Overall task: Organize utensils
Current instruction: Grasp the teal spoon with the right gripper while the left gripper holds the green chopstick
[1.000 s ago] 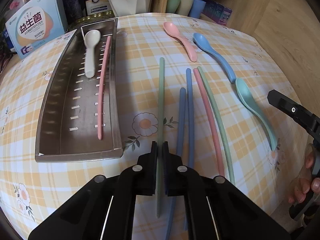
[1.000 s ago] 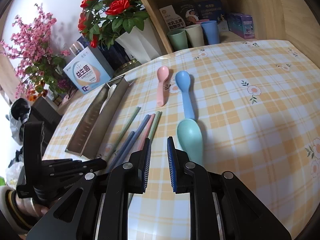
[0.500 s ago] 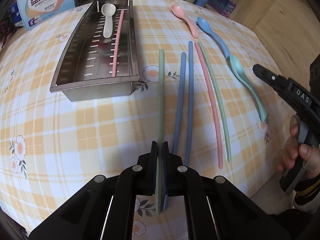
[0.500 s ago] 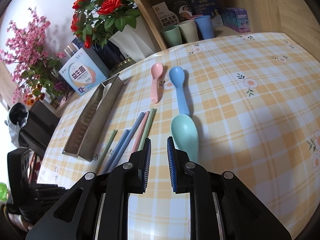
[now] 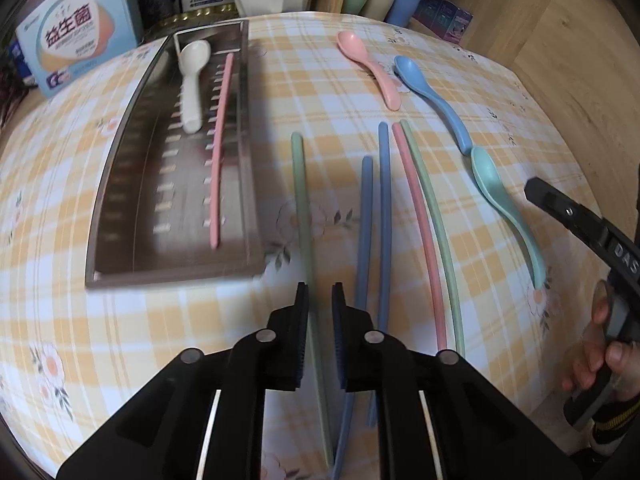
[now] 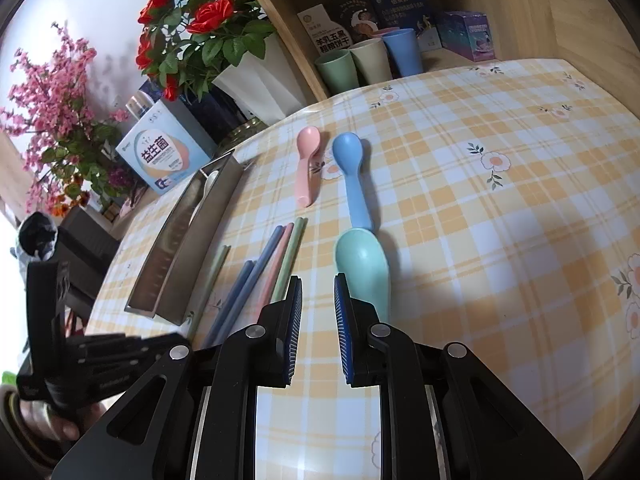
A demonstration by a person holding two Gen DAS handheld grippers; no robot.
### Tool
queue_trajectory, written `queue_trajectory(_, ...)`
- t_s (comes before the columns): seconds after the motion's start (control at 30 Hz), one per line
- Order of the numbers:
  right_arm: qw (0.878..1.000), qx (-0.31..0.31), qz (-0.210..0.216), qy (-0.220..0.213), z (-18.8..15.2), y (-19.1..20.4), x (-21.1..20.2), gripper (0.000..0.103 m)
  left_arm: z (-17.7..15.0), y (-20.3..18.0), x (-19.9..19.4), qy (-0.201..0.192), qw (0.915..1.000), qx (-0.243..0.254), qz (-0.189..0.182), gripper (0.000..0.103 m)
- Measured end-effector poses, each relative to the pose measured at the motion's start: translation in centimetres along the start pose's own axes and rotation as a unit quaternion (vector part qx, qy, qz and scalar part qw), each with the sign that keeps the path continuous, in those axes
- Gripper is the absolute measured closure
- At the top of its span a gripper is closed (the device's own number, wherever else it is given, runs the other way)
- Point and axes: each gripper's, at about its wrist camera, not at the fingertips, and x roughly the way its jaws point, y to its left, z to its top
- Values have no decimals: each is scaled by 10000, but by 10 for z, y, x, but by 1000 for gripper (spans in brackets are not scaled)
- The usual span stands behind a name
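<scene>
Checked tablecloth, green chopstick between left gripper fingers, just opening, loose

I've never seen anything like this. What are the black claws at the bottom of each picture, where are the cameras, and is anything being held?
There is no robot here. A person holds a hand-operated two-finger gripper in each hand, and each one carries a wide-angle camera looking along its fingers. One picture is therefore the view from the left gripper, and the other is the view from the right gripper.

On the checked tablecloth, a metal tray holds a white spoon and a pink chopstick. Loose on the cloth lie a pink spoon, a blue spoon, a teal spoon and five more chopsticks.

The left gripper's jaws have just been opening. The green chopstick nearest the tray lies between them and is not pinched. The right gripper is open and empty.
</scene>
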Motion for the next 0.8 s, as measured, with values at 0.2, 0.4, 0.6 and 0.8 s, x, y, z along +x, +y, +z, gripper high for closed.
queue_trajectory(0.2, 10000, 65, -58, -27, 2, -6, -2, 86, 3, 1, 6, -92, 9998, -85, 135, 91)
queue_trajectory(0.4, 9997, 48, -241, 17, -2, -15, 1, 86, -9, 0, 1, -124, 9994, -232, 233, 97)
queue_trajectory(0.6, 9988, -164, -428, 176, -11, -18, 8, 86, -18, 0, -2, -141, 9993, -276, 206, 97)
queue_trajectory(0.8, 9961, -540, -663, 206, -14, -8, 10, 86, -19, -1, -3, -189, 9993, -235, 238, 97)
